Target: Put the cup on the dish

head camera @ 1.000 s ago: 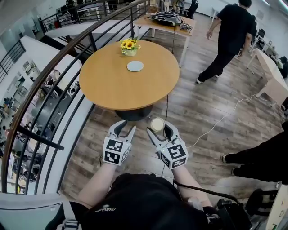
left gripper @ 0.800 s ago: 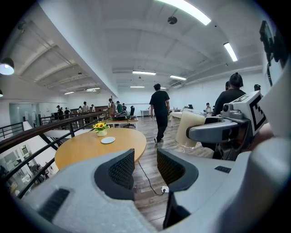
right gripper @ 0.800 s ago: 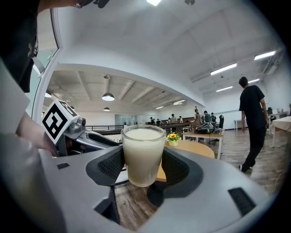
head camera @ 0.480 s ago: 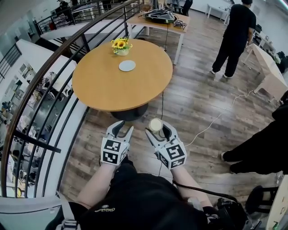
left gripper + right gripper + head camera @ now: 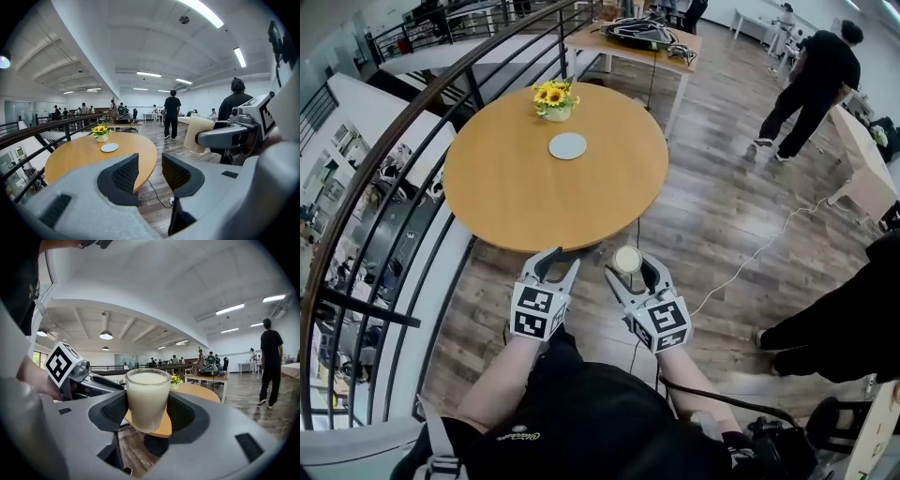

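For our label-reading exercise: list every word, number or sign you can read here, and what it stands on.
No text reads clearly anywhere.
Pale print on the person's black top: too small to read.
On the left gripper and right gripper: square marker patterns only, no letters.
The cup: no print visible.

Table [image 5: 581, 202] ahead of me, dish [image 5: 567, 145] on its far half, flowers [image 5: 554, 97] just behind the dish, railing [image 5: 448, 84] along my left, left gripper [image 5: 555, 268] and right gripper [image 5: 630, 267] side by side before the table's near edge, cup [image 5: 627, 260] between the right one's jaws.
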A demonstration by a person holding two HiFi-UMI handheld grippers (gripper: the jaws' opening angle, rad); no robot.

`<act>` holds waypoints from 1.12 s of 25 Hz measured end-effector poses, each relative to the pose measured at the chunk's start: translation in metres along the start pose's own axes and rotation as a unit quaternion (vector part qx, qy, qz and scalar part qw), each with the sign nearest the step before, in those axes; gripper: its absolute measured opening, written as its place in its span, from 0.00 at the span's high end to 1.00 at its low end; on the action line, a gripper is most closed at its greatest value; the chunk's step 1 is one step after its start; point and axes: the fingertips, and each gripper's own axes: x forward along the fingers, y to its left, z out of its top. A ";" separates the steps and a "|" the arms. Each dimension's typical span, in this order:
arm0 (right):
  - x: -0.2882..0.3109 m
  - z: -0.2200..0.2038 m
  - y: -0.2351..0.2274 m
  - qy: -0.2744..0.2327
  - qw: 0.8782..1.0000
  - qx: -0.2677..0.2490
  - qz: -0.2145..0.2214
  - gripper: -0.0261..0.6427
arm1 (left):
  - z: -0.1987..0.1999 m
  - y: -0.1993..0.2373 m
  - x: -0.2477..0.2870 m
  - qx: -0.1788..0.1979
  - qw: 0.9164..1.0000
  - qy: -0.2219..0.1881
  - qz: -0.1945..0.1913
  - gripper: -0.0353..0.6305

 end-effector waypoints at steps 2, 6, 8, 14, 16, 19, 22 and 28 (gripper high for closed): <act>0.024 0.005 -0.003 0.003 1.000 -0.002 0.003 0.58 | 0.006 0.023 0.008 -0.002 1.000 0.000 0.004 0.71; 0.073 0.018 -0.005 0.009 1.000 -0.001 0.009 0.58 | 0.016 0.071 0.021 -0.011 1.000 0.002 0.012 0.71; 0.099 0.023 -0.005 0.014 1.000 -0.003 0.014 0.58 | 0.020 0.095 0.028 -0.016 1.000 0.001 0.015 0.71; 0.173 0.035 -0.005 0.022 1.000 -0.009 0.021 0.58 | 0.026 0.161 0.050 -0.032 0.999 -0.003 0.022 0.71; 0.195 0.034 -0.005 0.024 0.999 -0.011 0.024 0.58 | 0.022 0.179 0.057 -0.038 0.999 -0.004 0.025 0.71; 0.231 0.046 -0.001 0.025 0.999 -0.013 0.024 0.58 | 0.028 0.212 0.064 -0.040 0.999 -0.003 0.023 0.71; 0.266 0.061 0.003 0.023 0.999 -0.018 0.018 0.58 | 0.039 0.244 0.071 -0.039 0.999 -0.003 0.017 0.71; 0.303 0.068 -0.001 0.023 0.999 -0.025 0.000 0.58 | 0.045 0.278 0.086 -0.029 1.000 -0.004 0.006 0.71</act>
